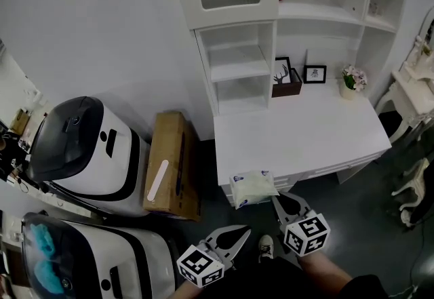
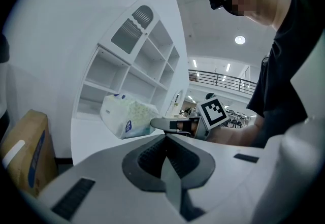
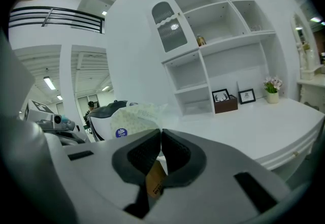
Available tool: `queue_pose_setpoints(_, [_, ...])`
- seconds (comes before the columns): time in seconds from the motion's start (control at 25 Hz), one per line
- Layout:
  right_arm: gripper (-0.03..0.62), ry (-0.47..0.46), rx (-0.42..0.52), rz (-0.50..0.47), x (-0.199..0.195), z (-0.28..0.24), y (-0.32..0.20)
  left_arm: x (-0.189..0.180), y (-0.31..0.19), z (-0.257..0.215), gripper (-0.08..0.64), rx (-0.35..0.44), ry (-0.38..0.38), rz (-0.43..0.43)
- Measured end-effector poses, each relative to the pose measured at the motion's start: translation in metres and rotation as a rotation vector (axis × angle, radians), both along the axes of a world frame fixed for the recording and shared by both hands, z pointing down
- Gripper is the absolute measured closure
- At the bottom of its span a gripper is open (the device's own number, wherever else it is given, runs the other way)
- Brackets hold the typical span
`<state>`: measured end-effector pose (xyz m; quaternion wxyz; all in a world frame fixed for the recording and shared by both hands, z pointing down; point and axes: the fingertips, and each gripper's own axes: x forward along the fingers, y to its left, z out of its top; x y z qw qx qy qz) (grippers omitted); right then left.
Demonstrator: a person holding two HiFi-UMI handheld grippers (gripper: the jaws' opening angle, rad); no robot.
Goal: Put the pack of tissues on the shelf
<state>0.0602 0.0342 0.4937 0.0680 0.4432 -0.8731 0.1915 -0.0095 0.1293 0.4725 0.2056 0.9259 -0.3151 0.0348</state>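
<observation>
The pack of tissues (image 1: pixel 252 187), white-green with blue labels, is at the front left corner of the white desk (image 1: pixel 305 135). My right gripper (image 1: pixel 275 200) is shut on its near edge; in the right gripper view the pack (image 3: pixel 136 118) sits just beyond the closed jaws (image 3: pixel 160 131). Lower left of it, my left gripper (image 1: pixel 244 229) is shut and holds nothing. From the left gripper view (image 2: pixel 165 137) I see the pack (image 2: pixel 126 115) held by the right gripper's fingertips (image 2: pixel 160 124). The white shelf unit (image 1: pixel 237 64) stands at the desk's back left, its cubbies bare.
A brown cardboard box (image 1: pixel 171 163) leans beside the desk on the left. Two white-and-black machines (image 1: pixel 88 148) (image 1: pixel 81 257) stand further left. Picture frames (image 1: pixel 314 74), a dark box (image 1: pixel 288 85) and a flower pot (image 1: pixel 352 79) sit at the desk's back. A white chair (image 1: pixel 413 189) is at right.
</observation>
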Motion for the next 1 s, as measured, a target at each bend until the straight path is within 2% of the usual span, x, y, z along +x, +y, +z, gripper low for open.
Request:
queue_pose_setpoints(0.72, [0.584,-0.016,-0.03,-0.06,0.05,0.017,-0.026,0.059,-0.022,0.011,0.555,-0.009,-0.022,-0.05])
queue_pose_setpoints(1.0, [0.584,-0.023,-0.018,-0.06,0.069,0.018,-0.041,0.071,-0.029,0.01,0.555,0.02,-0.053,-0.096])
